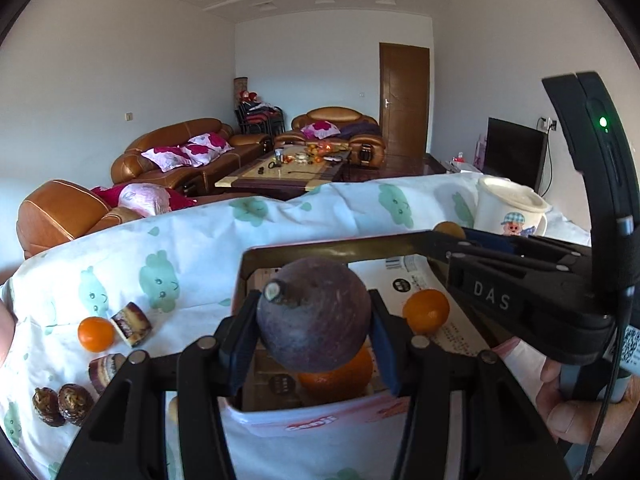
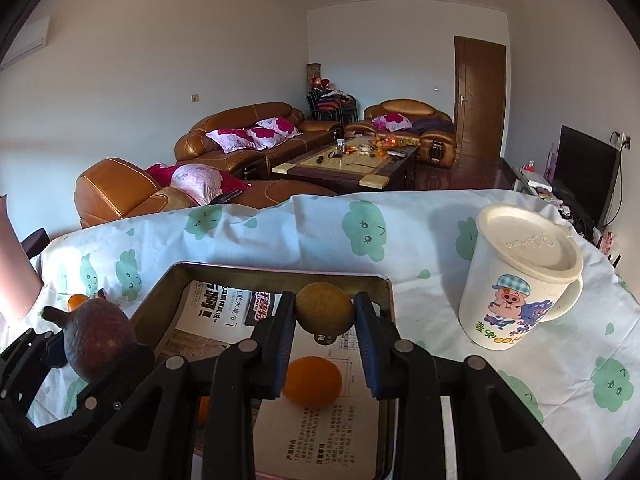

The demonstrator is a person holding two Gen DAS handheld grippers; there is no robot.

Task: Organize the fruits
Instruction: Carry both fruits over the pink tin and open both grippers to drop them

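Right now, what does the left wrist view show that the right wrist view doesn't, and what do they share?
Left wrist only: two brown dates and two wrapped brown snacks on the cloud-print cloth.

Right wrist only: the right tongs shut on a small olive-brown round fruit.

Both: the left tongs gripping a dark purple round fruit, oranges in the paper-lined metal tray, and the white lidded cartoon mug.

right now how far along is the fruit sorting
Partly done. Two oranges already lie in the paper-lined tin tray. In hand: the left gripper holds a dark purple fruit and the right gripper a small yellow-brown fruit, both above the tray. Left: one orange on the cloth; beside it are wrapped snacks and dried dates.
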